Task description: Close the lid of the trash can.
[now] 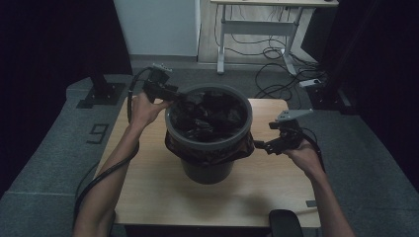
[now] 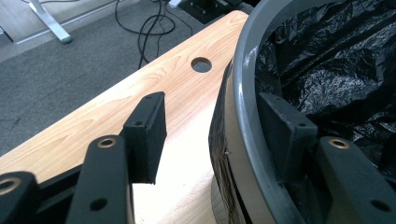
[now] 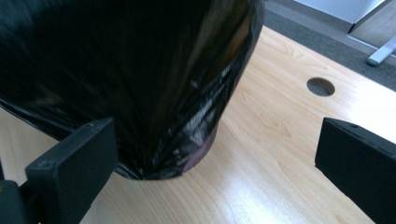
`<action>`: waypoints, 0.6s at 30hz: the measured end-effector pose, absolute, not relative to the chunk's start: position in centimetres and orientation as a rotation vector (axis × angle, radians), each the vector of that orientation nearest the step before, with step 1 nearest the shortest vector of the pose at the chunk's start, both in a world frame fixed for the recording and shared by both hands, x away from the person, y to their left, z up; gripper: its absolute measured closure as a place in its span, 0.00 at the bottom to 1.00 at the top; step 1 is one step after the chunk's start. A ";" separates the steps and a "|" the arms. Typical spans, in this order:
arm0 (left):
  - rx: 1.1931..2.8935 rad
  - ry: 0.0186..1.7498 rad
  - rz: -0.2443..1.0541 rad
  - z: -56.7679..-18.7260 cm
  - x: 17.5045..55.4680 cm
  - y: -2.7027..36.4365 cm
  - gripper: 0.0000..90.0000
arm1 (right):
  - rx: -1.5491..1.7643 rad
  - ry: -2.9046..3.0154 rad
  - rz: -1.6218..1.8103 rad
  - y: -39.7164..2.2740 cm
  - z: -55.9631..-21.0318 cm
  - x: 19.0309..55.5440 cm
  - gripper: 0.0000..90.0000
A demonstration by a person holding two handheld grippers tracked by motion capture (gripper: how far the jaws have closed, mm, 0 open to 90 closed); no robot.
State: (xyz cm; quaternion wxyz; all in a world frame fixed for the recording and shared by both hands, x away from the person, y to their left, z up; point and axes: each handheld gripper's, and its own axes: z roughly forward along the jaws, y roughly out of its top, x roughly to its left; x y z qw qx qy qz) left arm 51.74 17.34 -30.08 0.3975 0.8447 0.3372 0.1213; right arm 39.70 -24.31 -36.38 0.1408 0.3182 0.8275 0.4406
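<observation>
— Two tools at work; where's the bin?
— The grey bin (image 1: 210, 136) with its black liner (image 1: 207, 114) stands between them. The left tool (image 1: 174, 95) straddles the bin's rim (image 2: 243, 116): one jaw inside against the liner, the other outside, apart from the wall.
— Gripping?
— No, released, jaws about half spread with the rim between them. The right tool (image 1: 262, 146) is spread wide, released, beside the liner's skirt hanging down the outside.
— Room?
— Bare worktop (image 1: 197, 197) lies under and beyond the right tool; a round hole (image 3: 321, 87) sits ahead of it.
</observation>
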 end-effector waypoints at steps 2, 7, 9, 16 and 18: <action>2.141 0.860 0.311 -30.1 51.8 17.3 0.47 | 0.907 2.389 1.270 -24.2 -35.5 39.8 0.00; 2.145 0.865 0.312 -30.1 51.8 17.4 0.45 | 0.904 2.379 1.288 -24.1 -33.3 40.1 0.00; 2.150 0.865 0.323 -30.1 51.8 17.3 0.43 | 0.902 2.373 1.292 -24.0 -32.4 40.2 0.00; 2.158 0.863 0.334 -30.0 51.8 17.2 0.42 | 0.882 2.344 1.291 -23.3 -29.1 40.2 0.00; 2.157 0.865 0.332 -30.0 51.8 17.2 0.42 | 0.869 2.339 1.301 -22.6 -28.1 40.2 0.00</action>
